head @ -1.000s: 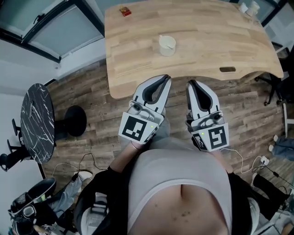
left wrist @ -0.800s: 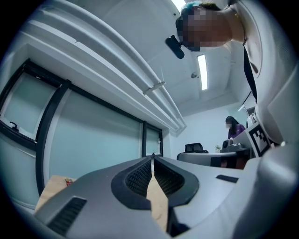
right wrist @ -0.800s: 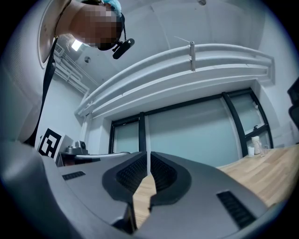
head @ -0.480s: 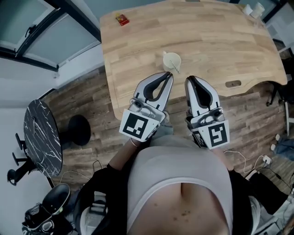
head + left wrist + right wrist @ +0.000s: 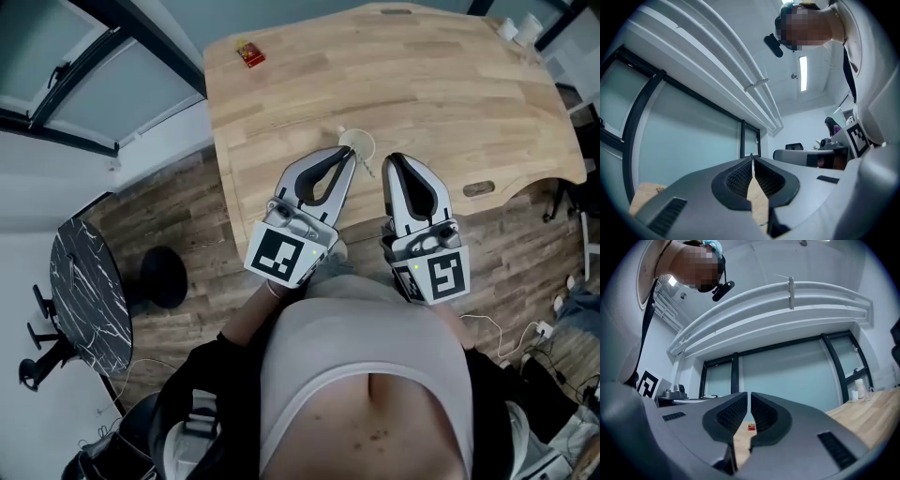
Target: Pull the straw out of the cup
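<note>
In the head view a small white cup (image 5: 359, 142) stands on the wooden table (image 5: 450, 94) near its front edge. A thin straw (image 5: 369, 169) sticks out of it toward me and to the right. My left gripper (image 5: 346, 153) is shut and empty, and its tips overlap the cup's near left rim in the picture. My right gripper (image 5: 393, 159) is also shut and empty, a little right of the straw. In the left gripper view the jaws (image 5: 752, 160) meet, with only table wood showing below. In the right gripper view the jaws (image 5: 749, 394) are closed too. Neither gripper view shows the cup.
A small red box (image 5: 251, 53) lies at the table's far left corner and shows between the right jaws, the red box (image 5: 751, 427). White containers (image 5: 520, 26) stand at the far right corner. A slot (image 5: 478, 188) is cut near the table's front edge. A round black marble table (image 5: 89, 300) stands at left.
Both grippers and the head have moved forward toward the table. The cup, earlier well ahead of the jaws, now sits right at the left gripper's tips. Both grippers stayed shut.
</note>
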A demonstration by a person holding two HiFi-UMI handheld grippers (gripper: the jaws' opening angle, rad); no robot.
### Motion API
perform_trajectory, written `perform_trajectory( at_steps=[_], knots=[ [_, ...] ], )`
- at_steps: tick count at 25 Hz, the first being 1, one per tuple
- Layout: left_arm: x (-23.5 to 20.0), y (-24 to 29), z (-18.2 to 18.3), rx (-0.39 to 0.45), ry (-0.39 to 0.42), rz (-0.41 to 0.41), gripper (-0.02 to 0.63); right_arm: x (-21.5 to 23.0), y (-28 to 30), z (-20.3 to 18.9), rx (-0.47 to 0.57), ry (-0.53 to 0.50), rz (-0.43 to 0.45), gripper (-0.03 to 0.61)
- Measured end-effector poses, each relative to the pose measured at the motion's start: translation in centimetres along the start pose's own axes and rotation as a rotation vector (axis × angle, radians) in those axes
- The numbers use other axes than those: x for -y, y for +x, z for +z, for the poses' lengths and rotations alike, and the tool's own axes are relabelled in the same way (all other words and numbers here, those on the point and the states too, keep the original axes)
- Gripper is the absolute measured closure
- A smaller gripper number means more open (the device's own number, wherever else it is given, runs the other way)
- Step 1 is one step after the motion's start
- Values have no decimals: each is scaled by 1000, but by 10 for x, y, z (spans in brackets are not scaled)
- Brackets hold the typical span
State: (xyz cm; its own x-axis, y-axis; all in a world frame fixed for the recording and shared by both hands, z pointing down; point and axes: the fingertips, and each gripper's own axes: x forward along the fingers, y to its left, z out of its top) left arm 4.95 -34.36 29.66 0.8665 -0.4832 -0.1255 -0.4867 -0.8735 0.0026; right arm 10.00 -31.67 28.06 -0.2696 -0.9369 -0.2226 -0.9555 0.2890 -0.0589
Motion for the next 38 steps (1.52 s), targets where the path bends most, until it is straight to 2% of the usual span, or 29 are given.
perform_trajectory(
  at_steps=[8, 16, 24, 25, 26, 27, 38],
  knots=[
    [6, 11, -4, -2, -22, 8, 595, 13, -4, 0, -11, 5, 7, 535],
    [6, 12, -1, 15, -26, 113, 595, 19, -2, -1, -37, 3, 109, 535],
    [0, 8, -10, -7, -25, 204, 595, 13, -1, -33, -102, 65, 262, 534],
    [-1, 7, -11, -11, -26, 211, 595, 11, -1, -39, -112, 72, 277, 520],
    [-1, 6, -13, -15, -29, 217, 595, 9, -1, -44, -122, 76, 292, 460],
    [-2, 5, -15, -19, -32, 224, 595, 8, -1, -48, -131, 77, 305, 432],
    [-10, -6, -33, -53, -45, 278, 595, -4, 7, -84, -179, 50, 383, 397]
  ],
)
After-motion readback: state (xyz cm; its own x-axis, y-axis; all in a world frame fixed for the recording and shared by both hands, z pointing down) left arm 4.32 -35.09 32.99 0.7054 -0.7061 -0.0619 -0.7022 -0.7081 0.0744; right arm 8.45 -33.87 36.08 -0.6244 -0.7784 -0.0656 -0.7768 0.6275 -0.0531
